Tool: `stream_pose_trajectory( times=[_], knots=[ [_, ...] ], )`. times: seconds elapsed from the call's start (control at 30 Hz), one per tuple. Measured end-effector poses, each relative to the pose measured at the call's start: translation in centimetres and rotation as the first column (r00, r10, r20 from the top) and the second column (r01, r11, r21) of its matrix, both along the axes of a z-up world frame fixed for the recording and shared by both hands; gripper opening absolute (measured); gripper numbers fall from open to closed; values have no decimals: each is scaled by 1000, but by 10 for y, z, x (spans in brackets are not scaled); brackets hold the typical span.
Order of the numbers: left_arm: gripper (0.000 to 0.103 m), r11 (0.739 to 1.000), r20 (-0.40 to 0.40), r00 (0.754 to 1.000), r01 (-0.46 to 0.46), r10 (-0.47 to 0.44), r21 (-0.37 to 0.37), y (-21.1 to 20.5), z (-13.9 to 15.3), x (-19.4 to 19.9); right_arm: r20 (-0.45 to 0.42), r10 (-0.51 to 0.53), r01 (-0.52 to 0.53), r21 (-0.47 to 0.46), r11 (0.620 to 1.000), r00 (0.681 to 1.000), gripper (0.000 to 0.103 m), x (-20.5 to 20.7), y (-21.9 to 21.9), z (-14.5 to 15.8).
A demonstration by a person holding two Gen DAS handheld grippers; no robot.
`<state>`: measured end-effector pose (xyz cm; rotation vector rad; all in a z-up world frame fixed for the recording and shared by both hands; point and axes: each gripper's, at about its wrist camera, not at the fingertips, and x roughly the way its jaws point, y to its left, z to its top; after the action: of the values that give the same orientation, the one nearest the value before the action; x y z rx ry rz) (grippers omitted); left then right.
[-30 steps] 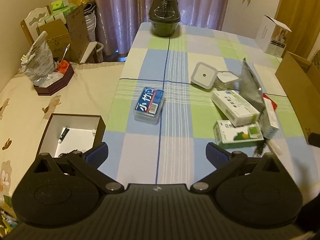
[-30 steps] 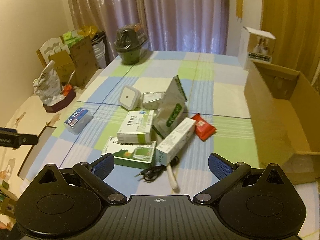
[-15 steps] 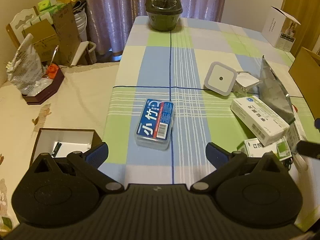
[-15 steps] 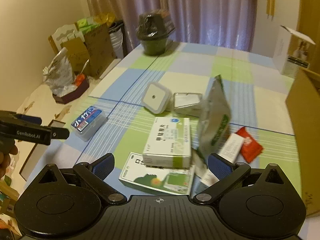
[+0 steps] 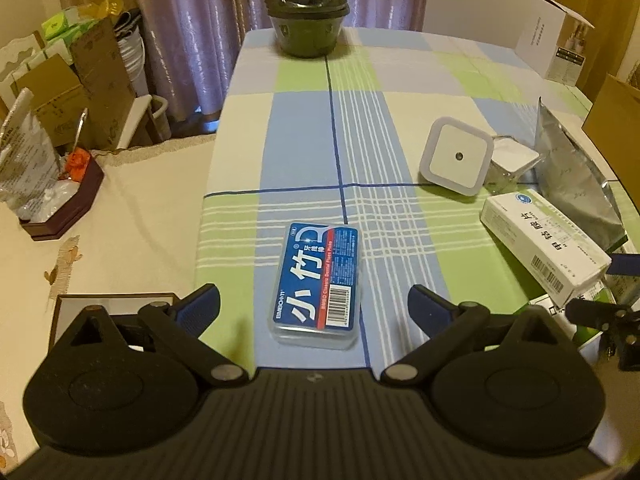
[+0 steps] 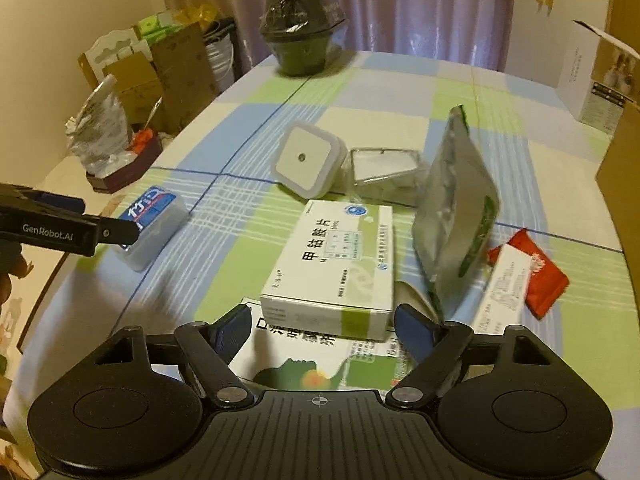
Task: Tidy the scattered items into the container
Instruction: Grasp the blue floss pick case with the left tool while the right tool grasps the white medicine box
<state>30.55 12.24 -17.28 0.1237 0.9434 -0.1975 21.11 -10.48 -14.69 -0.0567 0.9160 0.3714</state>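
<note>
Hanging low and wide open, the left tongs (image 5: 314, 300) are held around the blue box (image 5: 318, 280) on the surface (image 5: 304, 140). The right tongs (image 6: 322, 326) are spread empty by the white box (image 6: 334, 260).

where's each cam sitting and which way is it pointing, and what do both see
Left wrist: sits on the left gripper, looking forward and down along its open fingers at the blue floss box on the checked tablecloth; the right gripper's tip shows at the right edge.
Right wrist: sits on the right gripper, fingers open, facing the white medicine box and silver pouch; the left gripper pokes in at left.
Shared: floss box, medicine box, pouch, white square night light, dark wrapped pot.
</note>
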Motion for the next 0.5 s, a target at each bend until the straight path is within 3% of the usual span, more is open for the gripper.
stream_pose_trajectory(
  times=[0.17, 0.27, 0.43, 0.47, 0.5],
  knots=[
    [97, 1000, 0, 1000, 6, -6, 5, 2, -7, 13, 14, -22, 23, -19, 1000, 1000, 85, 6, 7, -4],
    [89, 1000, -17, 1000, 14, -14, 2, 1, -12, 20, 24, -35, 35, -29, 999, 999, 85, 10, 10, -5],
    [57, 999, -50, 998, 42, -41, 13, -6, -21, 24, 26, -53, 55, -48, 997, 998, 85, 14, 10, -6],
    [52, 999, -54, 997, 50, -49, 19, -8, -22, 22, 24, -55, 56, -45, 997, 998, 77, 15, 10, -7],
    [52, 998, -55, 997, 57, -56, 28, -9, -23, 21, 23, -53, 54, -41, 998, 998, 76, 15, 10, -7]
  ],
)
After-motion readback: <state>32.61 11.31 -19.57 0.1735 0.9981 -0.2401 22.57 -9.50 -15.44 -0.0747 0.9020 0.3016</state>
